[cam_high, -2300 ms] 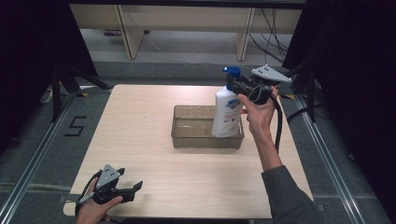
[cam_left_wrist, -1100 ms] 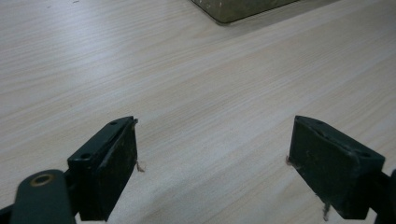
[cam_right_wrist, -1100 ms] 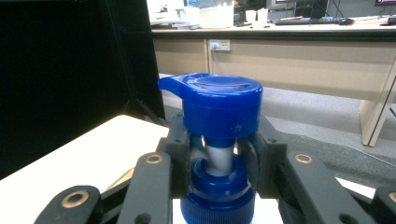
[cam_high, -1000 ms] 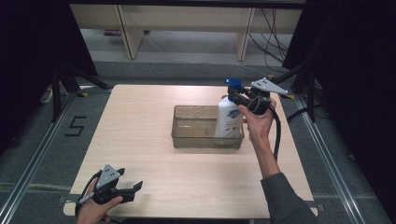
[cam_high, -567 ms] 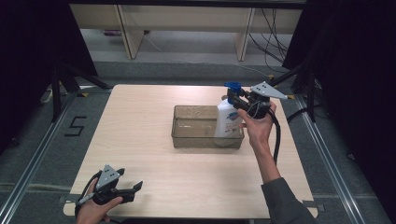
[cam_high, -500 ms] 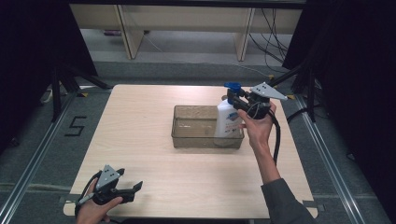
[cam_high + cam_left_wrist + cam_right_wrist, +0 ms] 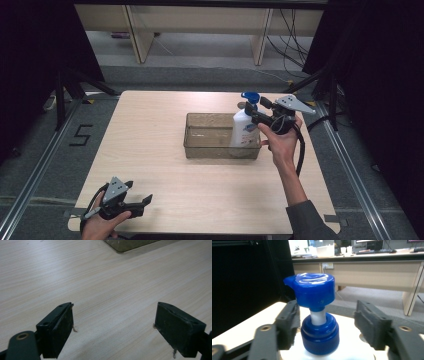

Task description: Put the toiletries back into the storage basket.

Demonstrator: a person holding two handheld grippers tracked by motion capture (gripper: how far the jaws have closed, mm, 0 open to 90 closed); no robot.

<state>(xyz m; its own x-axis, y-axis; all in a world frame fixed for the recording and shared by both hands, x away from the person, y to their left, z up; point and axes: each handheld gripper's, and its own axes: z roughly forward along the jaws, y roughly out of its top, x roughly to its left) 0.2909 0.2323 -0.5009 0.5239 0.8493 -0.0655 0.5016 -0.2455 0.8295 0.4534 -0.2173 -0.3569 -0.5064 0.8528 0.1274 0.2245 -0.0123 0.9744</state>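
A white bottle (image 7: 243,131) with a blue pump head (image 7: 250,96) stands upright in the right end of a clear plastic tray (image 7: 200,145). My right gripper (image 7: 251,114) reaches in from the right at the bottle's neck. Its jaws have just been opening. In the right gripper view they flank the blue collar (image 7: 319,340) under the pump head (image 7: 314,290), with a clear gap at the right pad (image 7: 372,325). My left gripper (image 7: 145,205) rests at the table's front left corner. It is open over bare wood (image 7: 113,327).
The tray sits right of centre on the light wooden table (image 7: 150,130). Its near corner shows in the left gripper view (image 7: 130,243). The right gripper's black cable (image 7: 301,150) hangs by the forearm. Dark floor and rails surround the table, with desks behind.
The right hand lowered the bottle into the tray's right end, then its jaws spread off the neck. The left gripper has stayed put.
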